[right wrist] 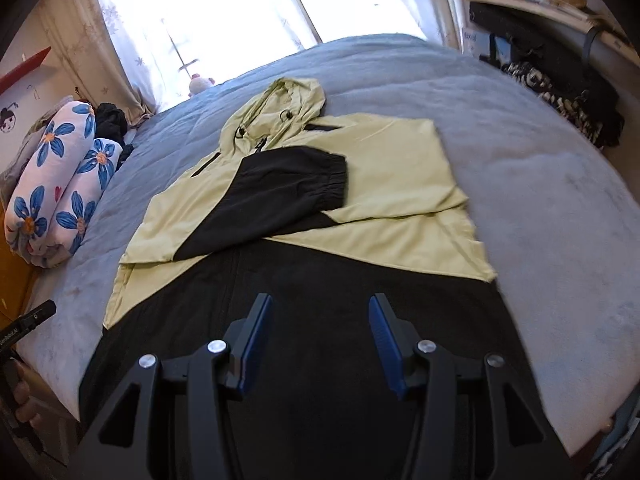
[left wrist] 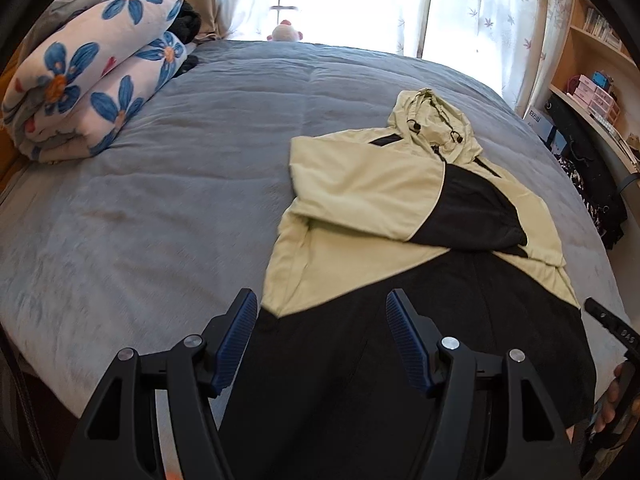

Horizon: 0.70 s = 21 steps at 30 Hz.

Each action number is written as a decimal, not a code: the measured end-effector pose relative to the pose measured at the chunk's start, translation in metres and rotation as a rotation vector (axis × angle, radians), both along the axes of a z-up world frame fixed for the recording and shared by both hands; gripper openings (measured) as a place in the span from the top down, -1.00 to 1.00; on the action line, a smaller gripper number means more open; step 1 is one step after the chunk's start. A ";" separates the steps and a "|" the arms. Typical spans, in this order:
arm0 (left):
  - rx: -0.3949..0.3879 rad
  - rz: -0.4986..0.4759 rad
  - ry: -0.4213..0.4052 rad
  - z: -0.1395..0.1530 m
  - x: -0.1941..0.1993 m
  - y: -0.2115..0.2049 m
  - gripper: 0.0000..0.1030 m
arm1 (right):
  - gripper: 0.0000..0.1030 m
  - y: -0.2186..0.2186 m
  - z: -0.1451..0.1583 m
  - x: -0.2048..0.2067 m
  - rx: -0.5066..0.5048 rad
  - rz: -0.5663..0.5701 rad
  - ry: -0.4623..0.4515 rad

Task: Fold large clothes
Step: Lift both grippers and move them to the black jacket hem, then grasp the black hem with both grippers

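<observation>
Both sleeves lie folded across the hooded jacket (left wrist: 360, 200); lengthwise fold remains. Left gripper (left wrist: 322, 340) and right gripper (right wrist: 320, 340) jaws apart, empty.

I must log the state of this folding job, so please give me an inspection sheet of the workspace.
Surface: bed with blue-grey cover.
Job's things: yellow and black hooded jacket lying flat, both sleeves folded across the chest, hood at the far end.
Clutter: rolled flower blanket and dark clothes at the far left; small plush toy by the window.
Grippers: left gripper open, empty; right gripper open, empty; both above the black hem.
Cables: nothing seen.
Surroundings: curtained window, shelves on the right.
</observation>
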<state>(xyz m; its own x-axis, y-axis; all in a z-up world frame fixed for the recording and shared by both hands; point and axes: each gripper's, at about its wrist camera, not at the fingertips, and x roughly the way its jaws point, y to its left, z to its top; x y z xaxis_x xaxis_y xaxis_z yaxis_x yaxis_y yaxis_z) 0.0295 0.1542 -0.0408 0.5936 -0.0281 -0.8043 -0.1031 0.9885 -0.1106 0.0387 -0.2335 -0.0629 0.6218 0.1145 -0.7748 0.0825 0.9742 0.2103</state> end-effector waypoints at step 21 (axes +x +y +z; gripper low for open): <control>-0.134 -0.061 0.199 -0.111 -0.072 0.075 -0.39 | 0.03 -0.103 -0.044 -0.117 -0.169 -0.108 0.176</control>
